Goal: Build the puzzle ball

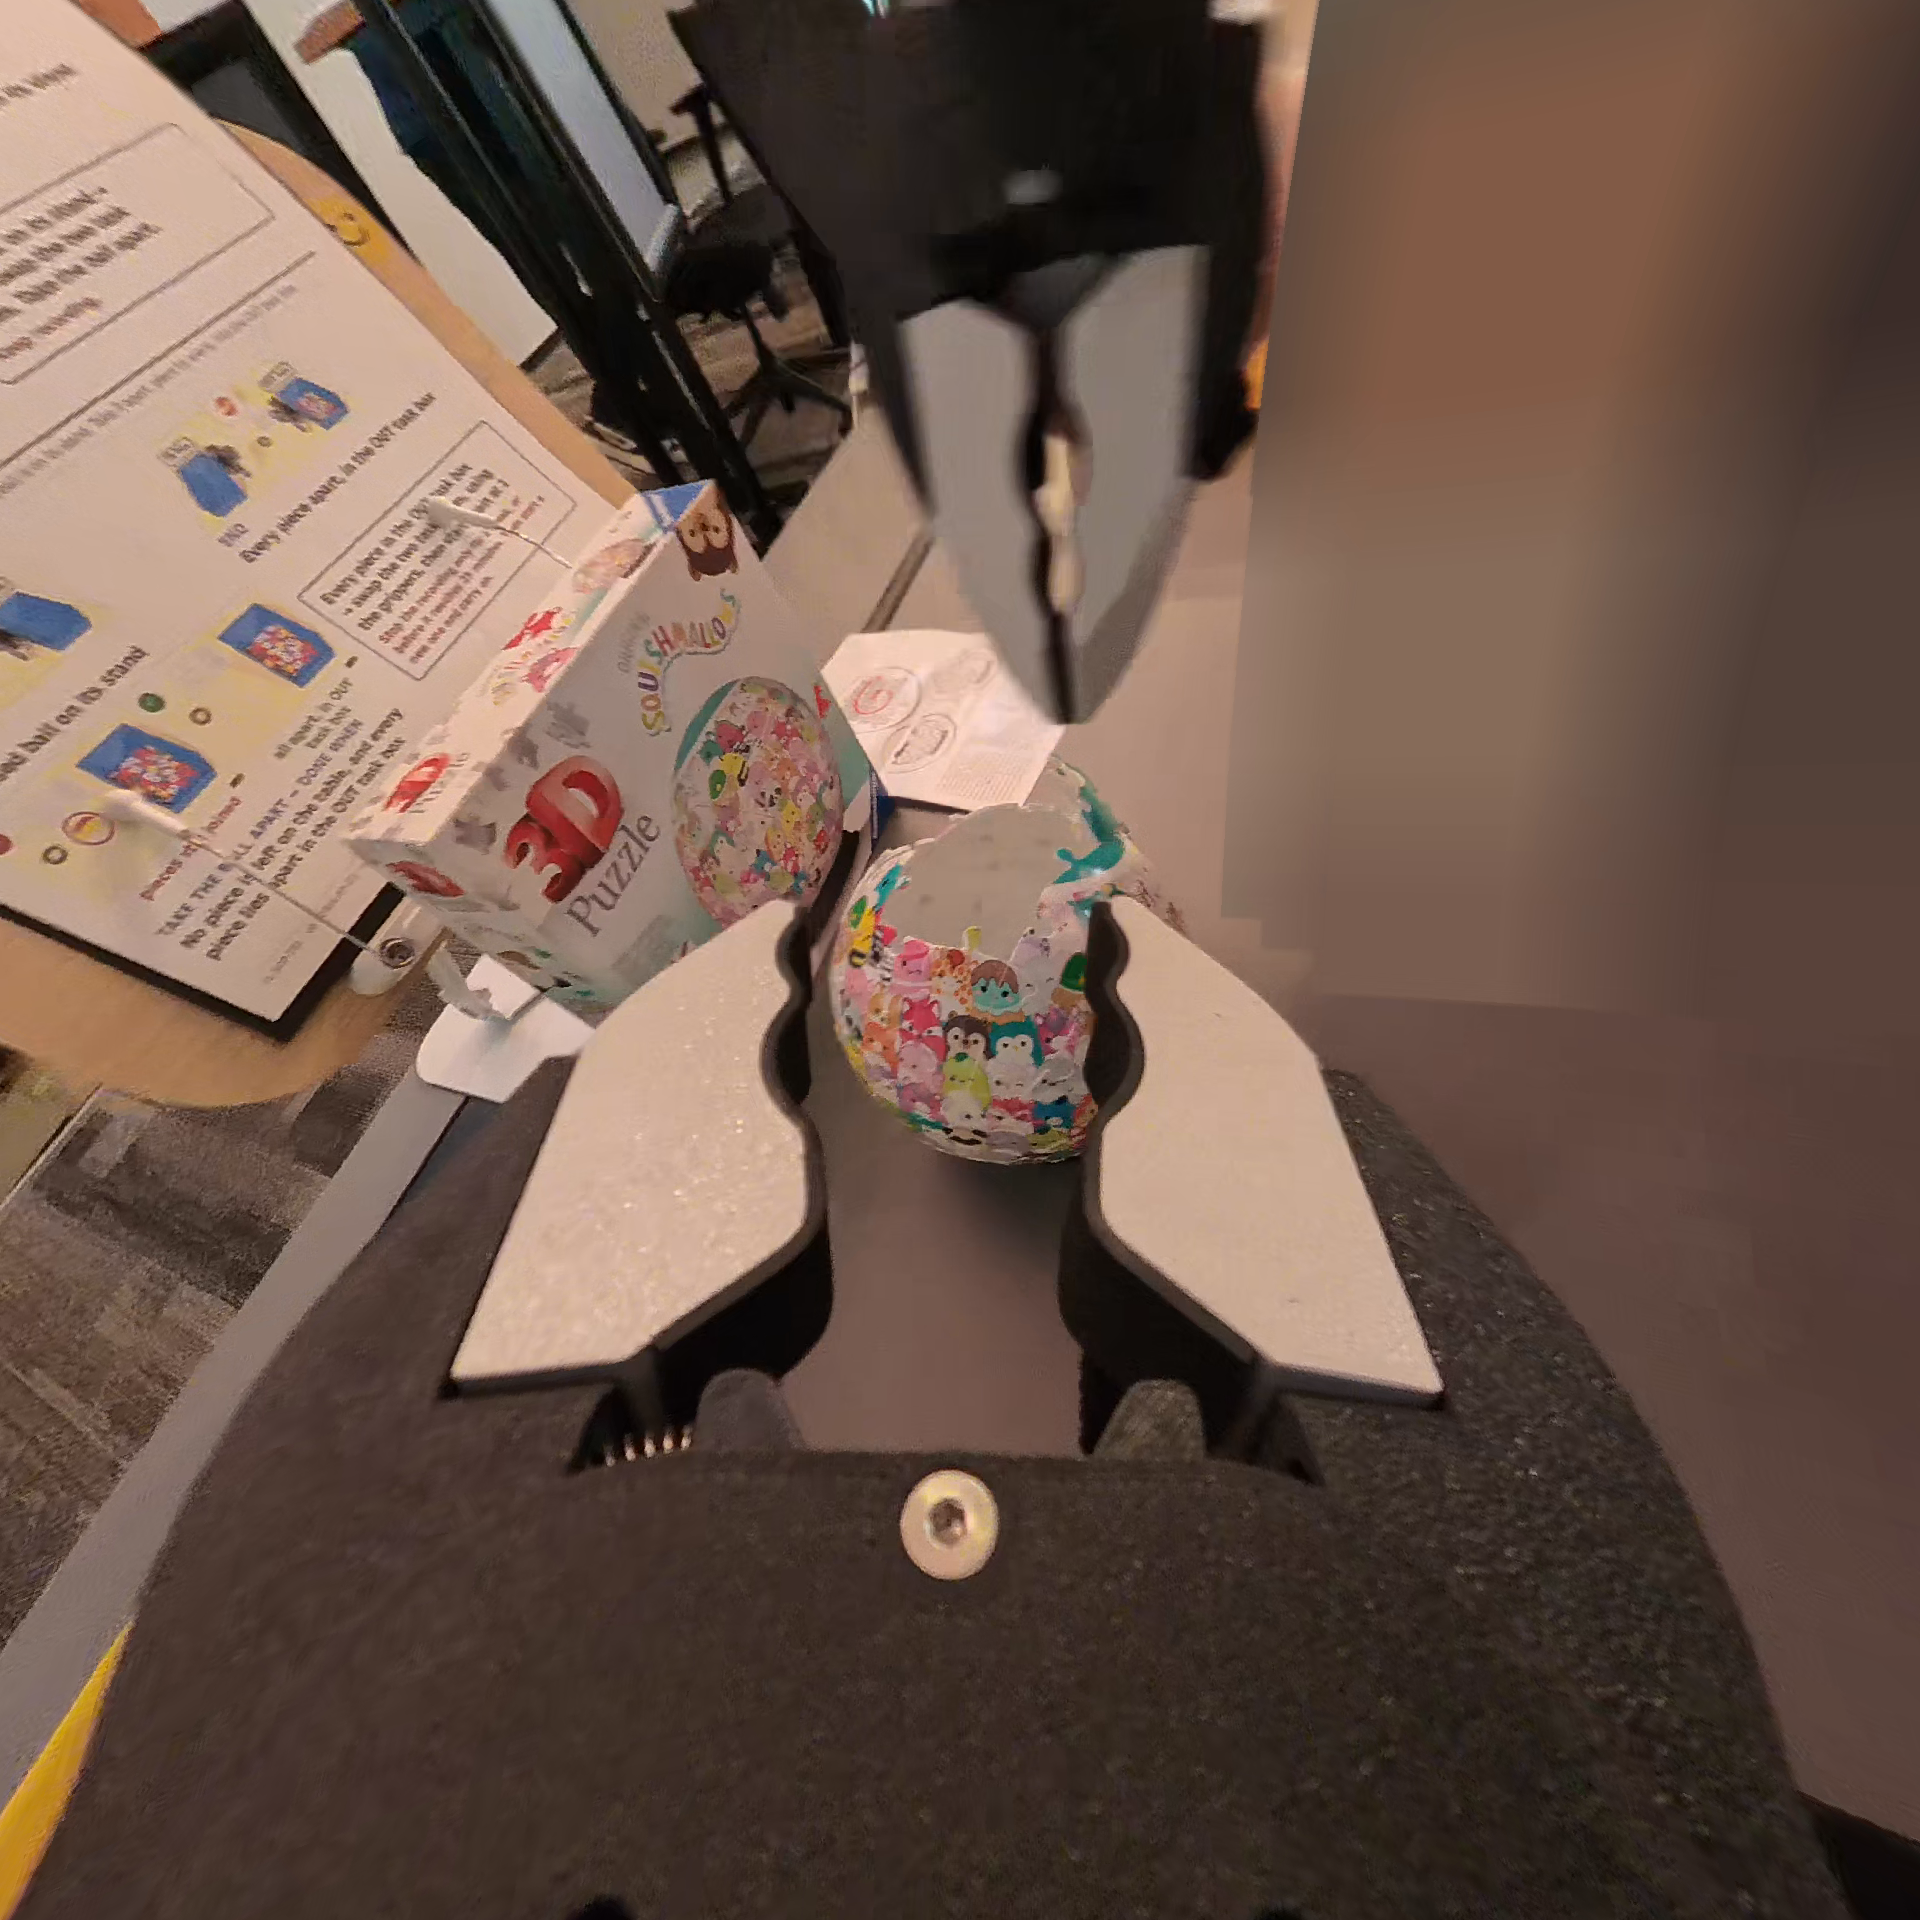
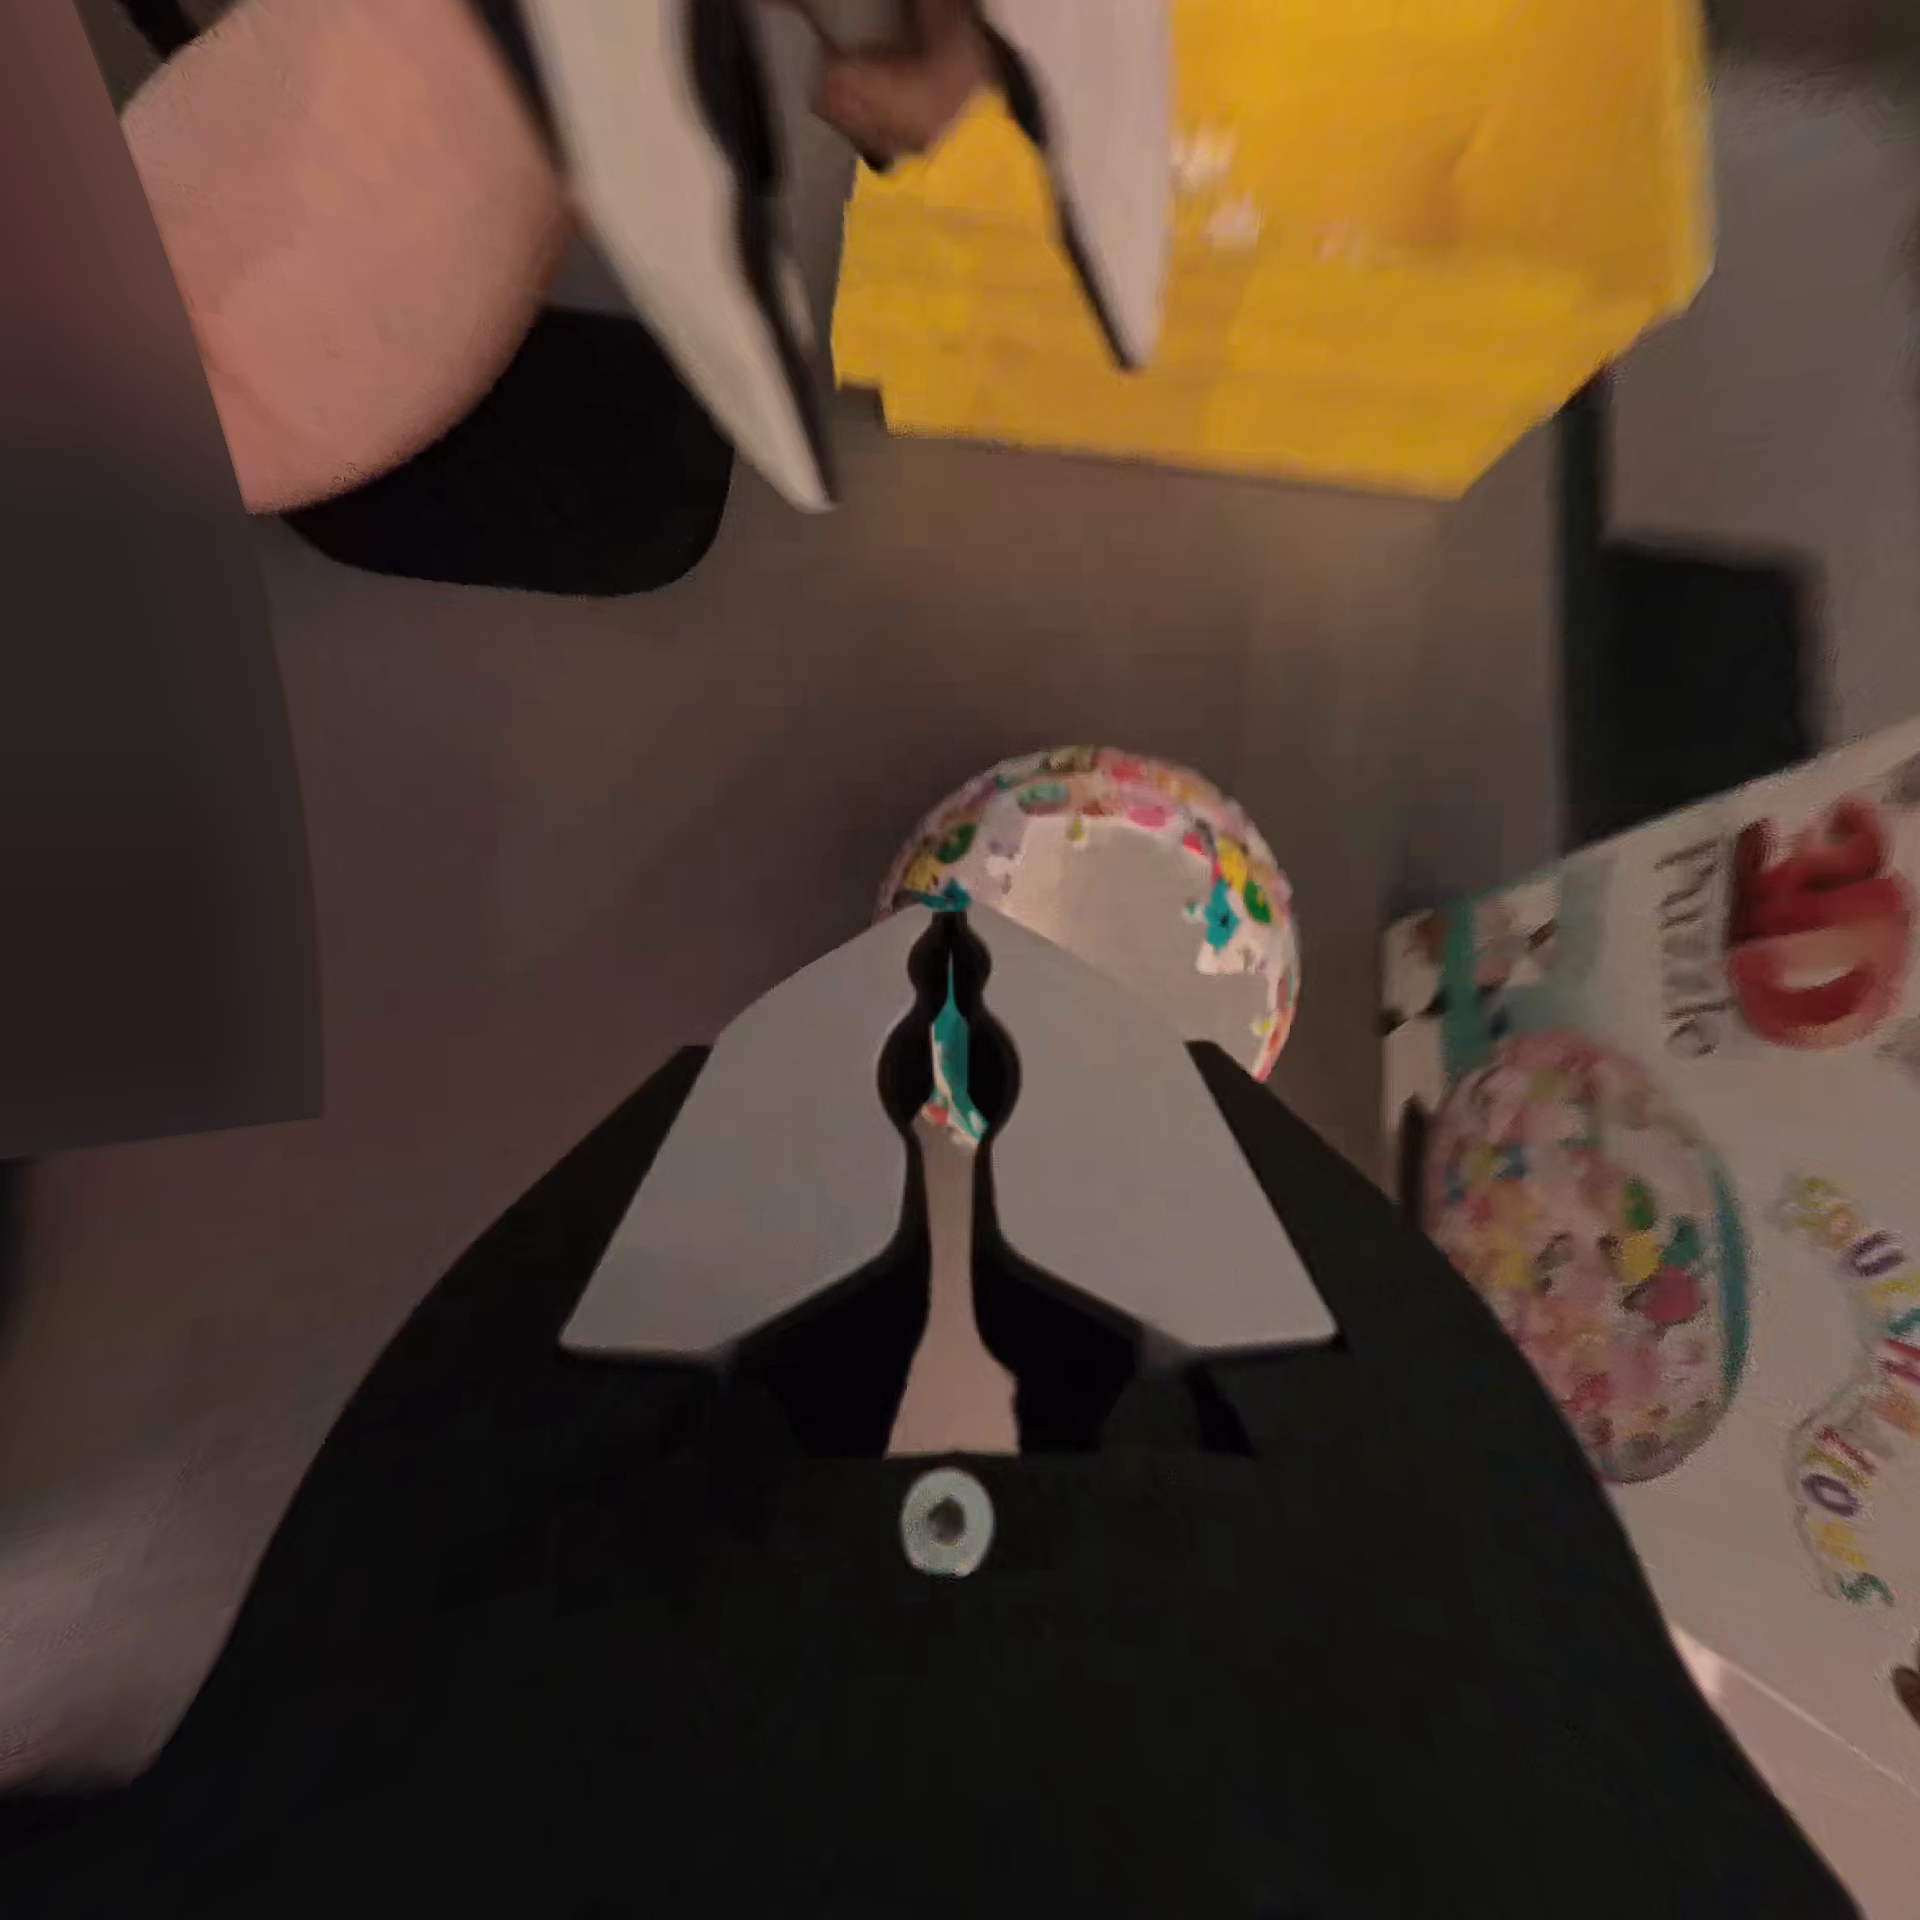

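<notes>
The partly built puzzle ball point(image 1: 977, 1039) is a colourful open shell that stands on the dark table point(image 1: 935, 1299). In the left wrist view it sits just beyond my left gripper point(image 1: 951, 935), which is open; the pads do not press on it. In the right wrist view the left gripper point(image 2: 971, 416) hangs well short of the ball point(image 2: 1132, 904), with its fingers apart. My right gripper point(image 2: 948, 920) is shut on a thin teal and white puzzle piece point(image 2: 951, 1049), its tips at the ball's broken rim. It also shows from the front in the left wrist view point(image 1: 1070, 707), above the ball.
The puzzle box point(image 1: 623, 790) lies left of the ball and shows in the right wrist view point(image 2: 1662, 1195) too. A folded paper sheet point(image 1: 945, 717) lies behind the ball. An instruction board point(image 1: 208, 520) stands at the left on a white stand point(image 1: 499, 1039). A yellow bin point(image 2: 1299, 229) and a person's hand point(image 2: 343, 260) are near.
</notes>
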`<move>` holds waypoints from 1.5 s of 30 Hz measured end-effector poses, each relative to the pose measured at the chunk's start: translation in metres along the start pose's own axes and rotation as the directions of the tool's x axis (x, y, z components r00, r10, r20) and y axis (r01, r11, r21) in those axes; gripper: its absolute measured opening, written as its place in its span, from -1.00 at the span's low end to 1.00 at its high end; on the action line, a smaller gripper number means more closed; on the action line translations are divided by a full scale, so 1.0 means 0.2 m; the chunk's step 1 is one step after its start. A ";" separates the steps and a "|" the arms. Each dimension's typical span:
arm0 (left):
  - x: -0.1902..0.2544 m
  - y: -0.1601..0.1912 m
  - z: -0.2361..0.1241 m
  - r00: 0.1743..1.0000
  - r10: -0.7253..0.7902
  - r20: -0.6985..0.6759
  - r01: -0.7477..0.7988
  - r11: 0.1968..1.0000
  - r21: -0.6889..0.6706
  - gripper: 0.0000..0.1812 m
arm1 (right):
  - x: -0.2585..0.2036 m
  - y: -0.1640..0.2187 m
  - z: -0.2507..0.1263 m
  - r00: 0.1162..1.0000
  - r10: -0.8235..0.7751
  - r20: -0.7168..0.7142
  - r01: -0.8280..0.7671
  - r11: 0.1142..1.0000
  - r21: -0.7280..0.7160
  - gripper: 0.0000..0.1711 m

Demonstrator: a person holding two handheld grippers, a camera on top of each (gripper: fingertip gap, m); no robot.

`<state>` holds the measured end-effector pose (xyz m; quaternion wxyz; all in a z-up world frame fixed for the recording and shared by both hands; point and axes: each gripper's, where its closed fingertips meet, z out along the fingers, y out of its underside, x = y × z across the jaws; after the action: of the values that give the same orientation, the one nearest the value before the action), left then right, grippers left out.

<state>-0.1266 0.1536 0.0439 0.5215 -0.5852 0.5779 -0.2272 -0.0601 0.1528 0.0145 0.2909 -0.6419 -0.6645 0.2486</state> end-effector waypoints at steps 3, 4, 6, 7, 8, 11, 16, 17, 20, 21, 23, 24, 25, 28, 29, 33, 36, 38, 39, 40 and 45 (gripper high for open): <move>-0.04 -0.02 -0.04 0.999 -0.022 0.033 0.021 0.999 0.034 -0.47 | -0.15 0.01 0.05 0.961 -0.195 -0.194 0.222 0.966 0.130 -1.00; -0.05 -0.02 -0.05 0.999 -0.025 0.039 0.024 0.999 0.045 -0.47 | -0.17 0.04 0.08 0.937 -0.229 -0.263 0.270 0.954 0.130 -1.00; -0.07 -0.03 -0.07 0.998 -0.033 0.054 0.029 0.998 0.058 -0.48 | -0.20 0.09 0.16 0.886 -0.282 -0.368 0.338 0.936 0.097 -0.99; -0.07 -0.03 -0.08 0.998 -0.035 0.059 0.031 0.998 0.063 -0.48 | -0.19 0.10 0.18 0.859 -0.292 -0.420 0.358 0.930 0.087 -0.99; -0.07 -0.04 -0.09 0.997 -0.035 0.061 0.031 0.997 0.068 -0.48 | -0.18 0.09 0.18 0.835 -0.290 -0.467 0.370 0.925 0.088 -1.00; -0.08 -0.04 -0.10 0.997 -0.043 0.063 0.037 0.996 0.083 -0.48 | -0.14 0.08 0.19 0.740 -0.315 -0.594 0.420 0.906 0.043 -1.00; -0.09 -0.04 -0.11 0.996 -0.065 0.054 0.059 0.993 0.100 -0.49 | -0.13 0.10 0.27 0.687 -0.346 -0.639 0.427 0.904 -0.031 -1.00; -0.09 -0.03 -0.11 0.997 -0.066 0.051 0.061 0.993 0.101 -0.49 | -0.11 0.11 0.27 0.667 -0.357 -0.653 0.433 0.900 -0.050 -1.00; -0.09 -0.03 -0.11 0.997 -0.063 0.050 0.058 0.993 0.099 -0.49 | -0.10 0.13 0.29 0.691 -0.340 -0.638 0.406 0.913 -0.047 -1.00; -0.09 -0.04 -0.11 0.997 -0.064 0.048 0.058 0.993 0.101 -0.49 | -0.09 0.13 0.30 0.688 -0.341 -0.641 0.404 0.913 -0.052 -0.99; -0.09 -0.04 -0.11 0.997 -0.065 0.050 0.059 0.993 0.101 -0.49 | -0.09 0.14 0.29 0.675 -0.356 -0.646 0.410 0.909 -0.073 -0.99; -0.09 -0.04 -0.11 0.997 -0.065 0.050 0.059 0.993 0.100 -0.49 | -0.09 0.14 0.29 0.668 -0.359 -0.652 0.412 0.908 -0.077 -0.99; -0.09 -0.03 -0.11 0.997 -0.064 0.049 0.059 0.993 0.098 -0.49 | -0.09 0.14 0.28 0.673 -0.356 -0.648 0.411 0.909 -0.073 -0.99; -0.09 -0.03 -0.10 0.997 -0.065 0.047 0.060 0.994 0.095 -0.49 | -0.07 0.16 0.29 0.683 -0.344 -0.644 0.389 0.918 -0.077 -0.99; -0.09 -0.03 -0.10 0.997 -0.064 0.046 0.060 0.994 0.093 -0.49 | -0.07 0.16 0.29 0.687 -0.344 -0.641 0.392 0.917 -0.071 -0.99; -0.08 -0.03 -0.09 0.998 -0.055 0.041 0.052 0.995 0.080 -0.49 | -0.09 0.13 0.27 0.680 -0.343 -0.648 0.404 0.913 -0.058 -0.99; -0.07 -0.03 -0.08 0.998 -0.054 0.038 0.051 0.995 0.080 -0.49 | -0.08 0.16 0.30 0.688 -0.356 -0.632 0.391 0.916 -0.090 -0.98; -0.07 -0.03 -0.08 0.998 -0.054 0.038 0.051 0.996 0.078 -0.49 | -0.08 0.15 0.30 0.687 -0.352 -0.636 0.395 0.915 -0.080 -0.99; -0.07 -0.03 -0.08 0.998 -0.053 0.037 0.050 0.996 0.077 -0.49 | -0.10 0.14 0.29 0.692 -0.349 -0.632 0.398 0.915 -0.070 -0.99; -0.07 -0.03 -0.08 0.998 -0.052 0.039 0.049 0.996 0.077 -0.49 | -0.10 0.13 0.29 0.692 -0.348 -0.633 0.401 0.914 -0.064 -0.99; -0.07 -0.04 -0.09 0.998 -0.049 0.040 0.046 0.996 0.079 -0.49 | -0.11 0.10 0.24 0.661 -0.356 -0.661 0.420 0.905 -0.067 -0.99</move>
<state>-0.1411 0.1583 0.0618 0.5503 -0.5827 0.5435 -0.2495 -0.0799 0.1344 -0.0356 0.5812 -0.5169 -0.6277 -0.0318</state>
